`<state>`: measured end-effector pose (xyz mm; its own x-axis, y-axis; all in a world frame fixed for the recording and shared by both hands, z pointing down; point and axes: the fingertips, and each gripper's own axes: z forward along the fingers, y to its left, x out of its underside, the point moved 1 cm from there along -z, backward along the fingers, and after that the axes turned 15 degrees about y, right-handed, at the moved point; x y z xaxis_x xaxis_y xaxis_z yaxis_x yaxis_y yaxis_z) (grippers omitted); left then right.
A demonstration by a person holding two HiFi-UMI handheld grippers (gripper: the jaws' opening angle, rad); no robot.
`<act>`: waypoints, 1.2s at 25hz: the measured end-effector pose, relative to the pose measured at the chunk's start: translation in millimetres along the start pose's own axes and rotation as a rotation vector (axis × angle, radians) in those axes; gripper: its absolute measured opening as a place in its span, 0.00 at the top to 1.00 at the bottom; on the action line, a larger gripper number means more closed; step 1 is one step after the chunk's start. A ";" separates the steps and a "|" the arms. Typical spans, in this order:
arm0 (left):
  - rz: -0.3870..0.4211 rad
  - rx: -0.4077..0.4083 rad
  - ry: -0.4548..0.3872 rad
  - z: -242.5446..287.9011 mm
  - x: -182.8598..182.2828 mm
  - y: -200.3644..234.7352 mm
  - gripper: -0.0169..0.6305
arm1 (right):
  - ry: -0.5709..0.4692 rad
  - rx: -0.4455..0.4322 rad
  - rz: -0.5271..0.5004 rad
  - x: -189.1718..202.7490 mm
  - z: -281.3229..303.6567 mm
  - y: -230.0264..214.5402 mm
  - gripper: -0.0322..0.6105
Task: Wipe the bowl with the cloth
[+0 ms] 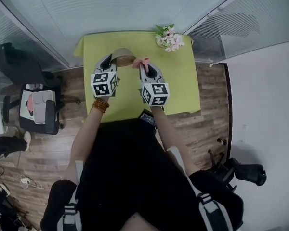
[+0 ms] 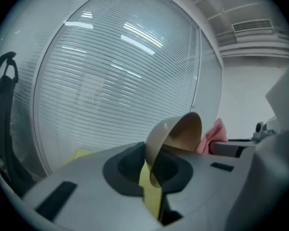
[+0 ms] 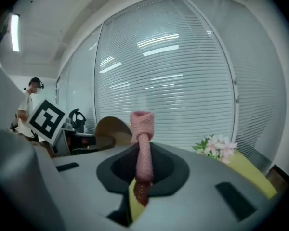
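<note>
- Looking down in the head view, the left gripper [image 1: 114, 62] holds a tan bowl [image 1: 123, 57] over the green counter [image 1: 183, 85]. The right gripper [image 1: 142, 67] is just beside it, with a pink cloth [image 1: 140, 61] at its fingertips. Flowers [image 1: 169, 38] lie at the counter's far corner, beyond the right fingers.
- Left gripper view: the fingers are closed on the bowl's rim. The bowl is tipped on edge, its hollow facing right toward the cloth just past it.
- Right gripper view: the fingers are clamped on the cloth, which stands up between them with a bunched knot on top. The bowl shows to their left, the flowers to their right.
</note>
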<state>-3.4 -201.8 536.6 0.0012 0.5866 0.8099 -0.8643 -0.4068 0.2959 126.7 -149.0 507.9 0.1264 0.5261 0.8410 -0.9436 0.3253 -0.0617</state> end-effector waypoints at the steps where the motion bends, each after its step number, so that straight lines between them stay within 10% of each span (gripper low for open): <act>1: -0.014 -0.020 -0.012 -1.1 -1.5 1.2 0.94 | -0.009 0.036 -0.002 -0.3 -0.6 -1.6 0.91; 13: -0.007 -0.136 0.026 -6.0 37.0 17.3 0.94 | 0.002 0.130 -0.128 9.4 10.2 23.3 0.92; 30: -0.129 -0.088 0.152 12.3 63.3 31.8 0.94 | 0.026 0.136 -0.067 9.5 10.5 9.9 0.92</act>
<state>-24.6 -186.2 603.5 0.0443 0.7315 0.6804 -0.9025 -0.2627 0.3412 115.3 -148.9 521.0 0.1969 0.5271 0.8267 -0.9653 0.2518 0.0693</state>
